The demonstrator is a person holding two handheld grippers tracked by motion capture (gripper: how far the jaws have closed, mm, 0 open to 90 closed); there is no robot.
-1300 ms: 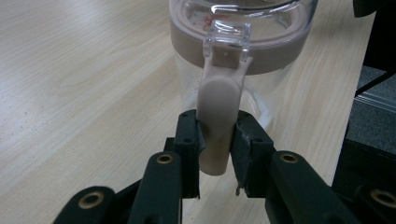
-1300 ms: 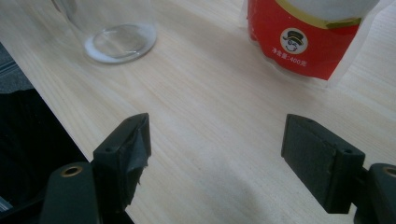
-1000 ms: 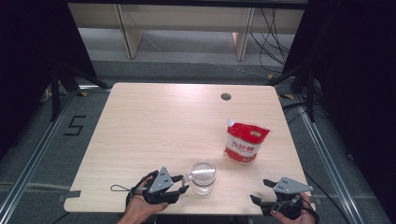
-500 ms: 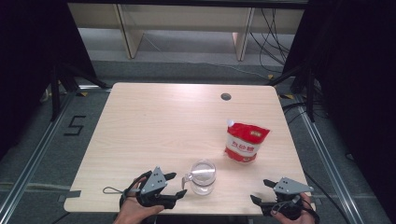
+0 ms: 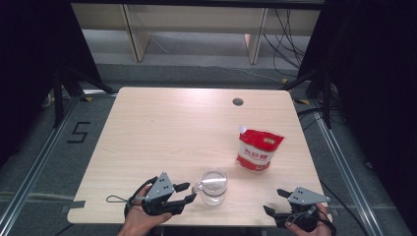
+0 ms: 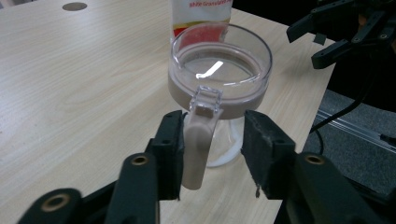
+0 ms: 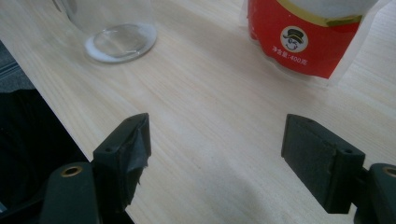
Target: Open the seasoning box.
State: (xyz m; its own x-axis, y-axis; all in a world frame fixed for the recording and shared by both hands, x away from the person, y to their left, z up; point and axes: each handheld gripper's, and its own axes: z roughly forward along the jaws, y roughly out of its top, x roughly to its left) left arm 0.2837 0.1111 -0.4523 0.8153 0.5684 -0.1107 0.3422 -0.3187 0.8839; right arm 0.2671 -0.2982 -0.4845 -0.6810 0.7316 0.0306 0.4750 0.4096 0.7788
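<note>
Clear cup [image 6: 219,70], handle [image 6: 198,135] between left gripper [image 6: 212,149] fingers (apart)

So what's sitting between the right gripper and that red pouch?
Nothing. In the right gripper view, bare wood runs from the open jaws to the red pouch. The high view agrees: empty table between the right gripper and pouch.

The left hand-held gripper [image 5: 187,192] has advanced, its jaws now flanking the cup's handle [image 6: 200,138].
</note>
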